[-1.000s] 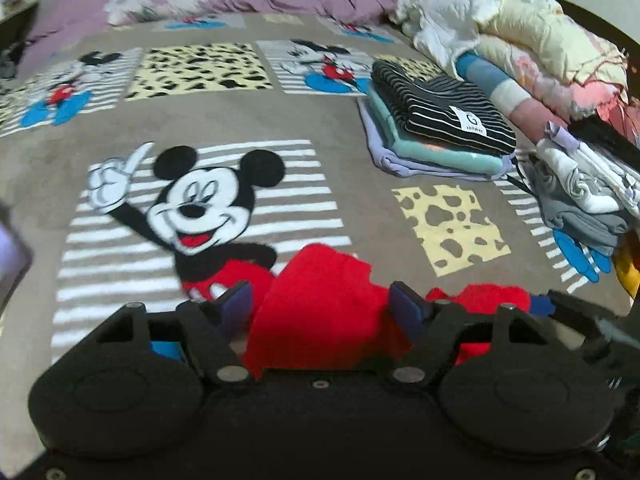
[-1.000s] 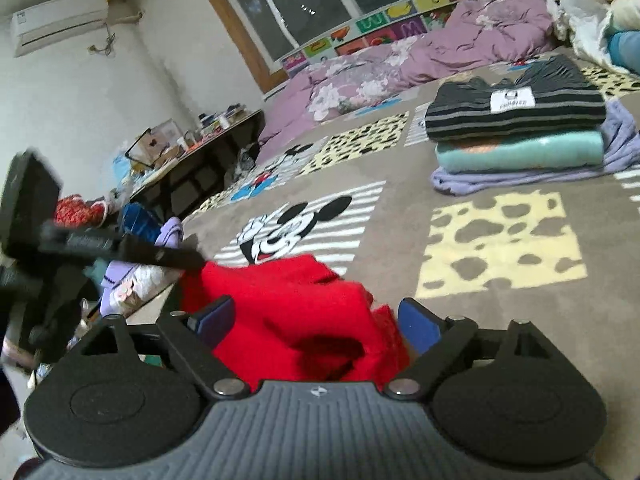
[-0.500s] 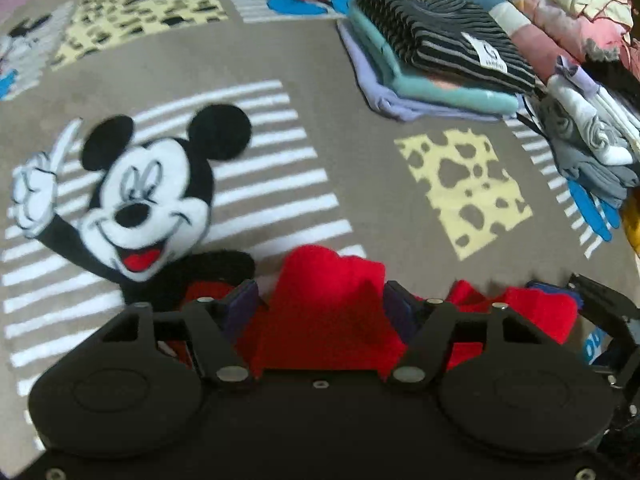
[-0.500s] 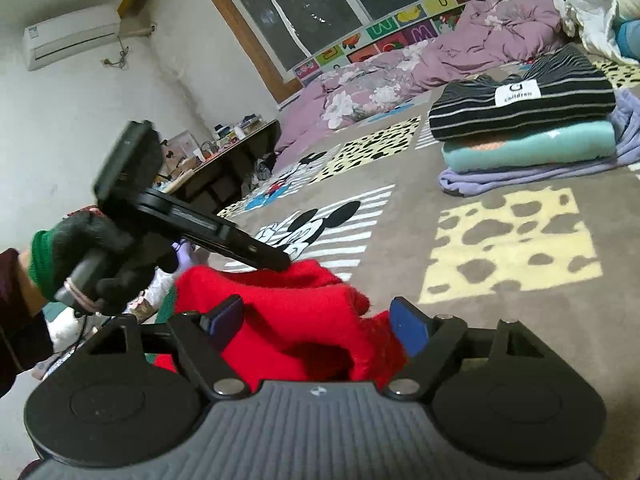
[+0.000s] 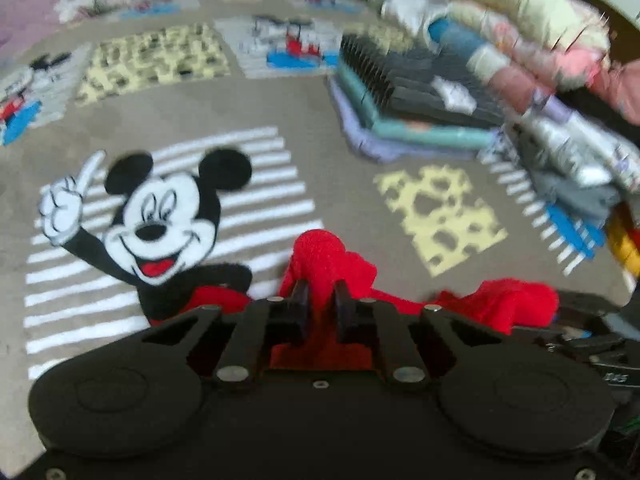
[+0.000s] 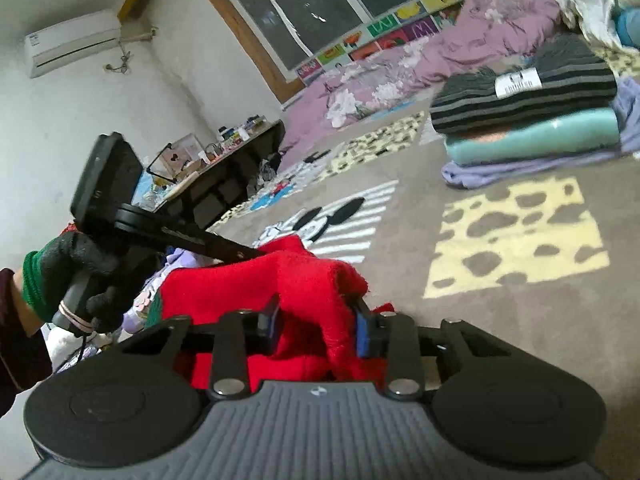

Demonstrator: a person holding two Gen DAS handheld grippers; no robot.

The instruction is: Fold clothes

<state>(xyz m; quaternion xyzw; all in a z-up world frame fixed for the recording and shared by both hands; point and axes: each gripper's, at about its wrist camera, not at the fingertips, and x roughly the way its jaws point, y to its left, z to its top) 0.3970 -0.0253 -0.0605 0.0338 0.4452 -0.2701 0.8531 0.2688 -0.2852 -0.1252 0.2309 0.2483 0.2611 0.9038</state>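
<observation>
Your 2 claws, wide apart a second ago, are closing: left claw [image 5: 320, 300] and right claw [image 6: 316, 322] both pinch the red garment [image 5: 332, 258] on the bed blanket [image 5: 352, 200]. With both grips set, you can likely lift and fold.

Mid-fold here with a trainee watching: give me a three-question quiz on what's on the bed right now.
1. Multiple choice: which garment tops the folded stack? A) black-and-grey striped B) teal C) lilac
2. True or false: the red garment lies flat and untouched on the cartoon-mouse blanket.
3. Fill in: the yellow patch on the blanket carries ____ spots.

Key
1. A; teal and lilac lie beneath it.
2. False. The left gripper and right gripper are both closing, pads on bunched red cloth.
3. Grey-brown.
</observation>
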